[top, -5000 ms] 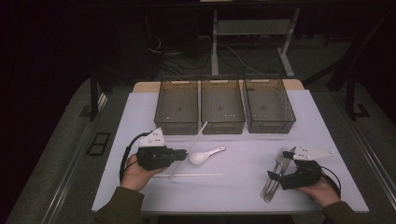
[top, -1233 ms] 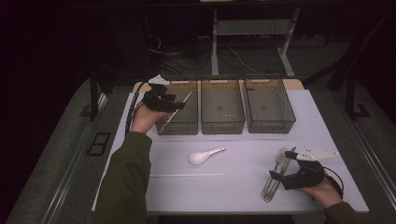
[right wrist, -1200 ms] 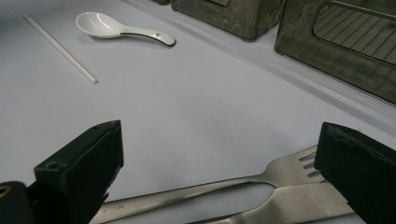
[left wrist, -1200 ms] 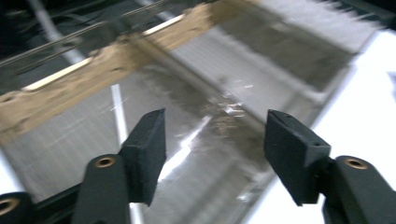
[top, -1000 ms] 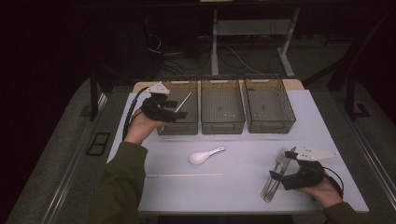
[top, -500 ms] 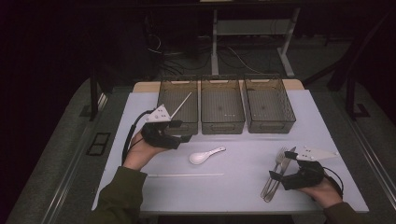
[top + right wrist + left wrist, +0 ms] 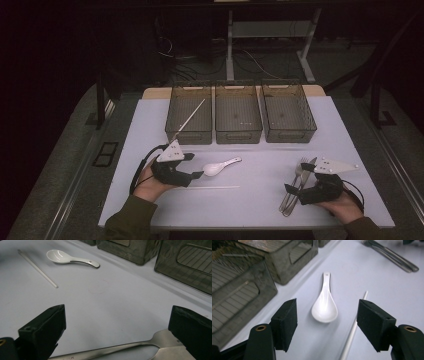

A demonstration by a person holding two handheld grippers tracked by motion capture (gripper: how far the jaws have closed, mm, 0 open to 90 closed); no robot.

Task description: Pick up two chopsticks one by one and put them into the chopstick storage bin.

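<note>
The left gripper (image 7: 196, 175) has come back from the left bin (image 7: 189, 112), where one chopstick (image 7: 189, 120) now leans, down to the table (image 7: 150, 125). The spoon (image 7: 325, 305) lies just ahead of its wide, empty jaws, bowl toward them. A second chopstick (image 7: 353, 327) lies beside the spoon. The right gripper (image 7: 289, 189) rests wide open over the fork (image 7: 120, 347) and knife (image 7: 301, 172).

Three dark bins (image 7: 238, 117) line the table's (image 7: 350, 150) far side.
</note>
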